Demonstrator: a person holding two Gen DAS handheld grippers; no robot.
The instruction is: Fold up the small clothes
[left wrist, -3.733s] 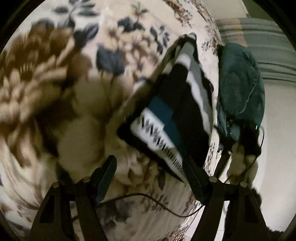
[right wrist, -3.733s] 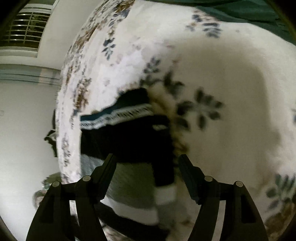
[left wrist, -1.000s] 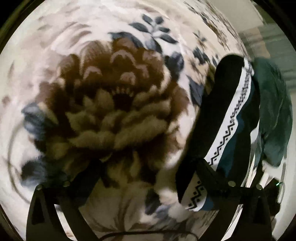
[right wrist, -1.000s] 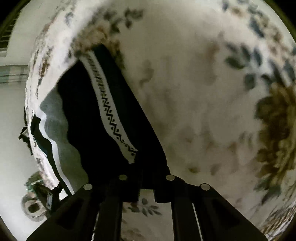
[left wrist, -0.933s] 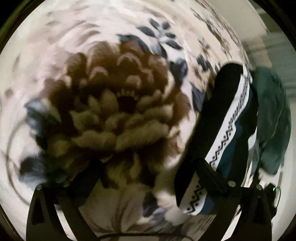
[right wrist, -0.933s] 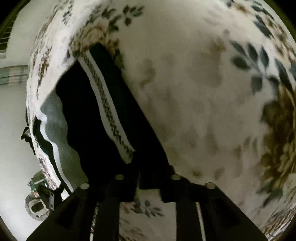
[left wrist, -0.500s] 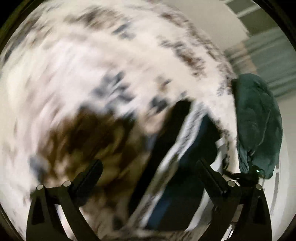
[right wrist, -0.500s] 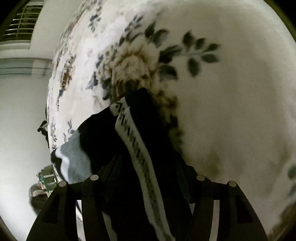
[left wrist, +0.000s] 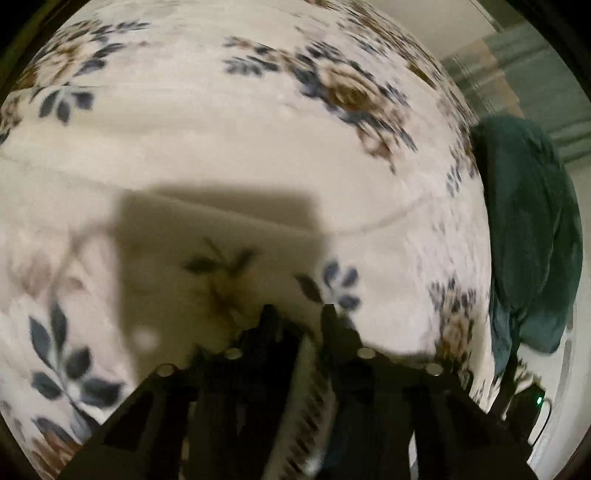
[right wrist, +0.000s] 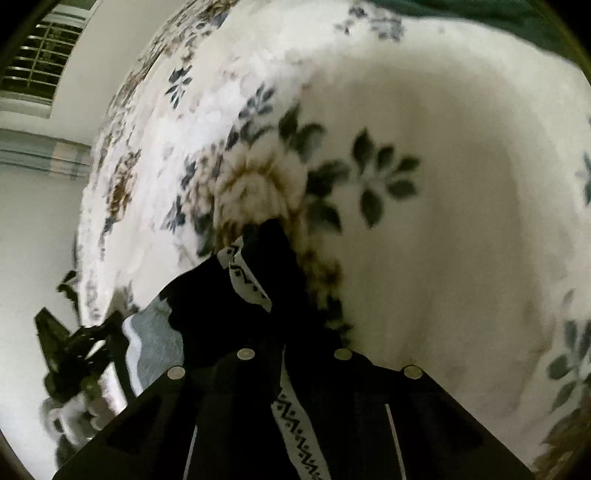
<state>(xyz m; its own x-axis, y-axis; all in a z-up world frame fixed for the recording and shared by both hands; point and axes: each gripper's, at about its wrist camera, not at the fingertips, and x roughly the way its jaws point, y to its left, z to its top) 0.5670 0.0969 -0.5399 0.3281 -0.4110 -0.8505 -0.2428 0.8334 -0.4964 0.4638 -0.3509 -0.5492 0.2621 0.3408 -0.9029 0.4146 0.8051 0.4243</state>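
Note:
A small dark knitted garment [right wrist: 255, 291] with a white zigzag band and grey and white stripes hangs from both grippers above a floral blanket [right wrist: 424, 129]. My right gripper [right wrist: 291, 332] is shut on the garment's edge, which sticks out past the fingers. My left gripper [left wrist: 299, 321] is shut on another part of the garment [left wrist: 310, 387]; its white patterned band runs between the fingers. The garment casts a square shadow on the blanket [left wrist: 258, 129] in the left wrist view.
A dark green cloth [left wrist: 528, 229] lies at the blanket's right edge in the left wrist view and at the top of the right wrist view [right wrist: 480, 14]. A dark object [right wrist: 70, 347] stands on the floor beyond the blanket's left edge. A window [right wrist: 40, 62] is top left.
Both grippers, open half a second ago, have shut on the garment and lifted it off the blanket. The left view has swung from the garment to bare blanket.

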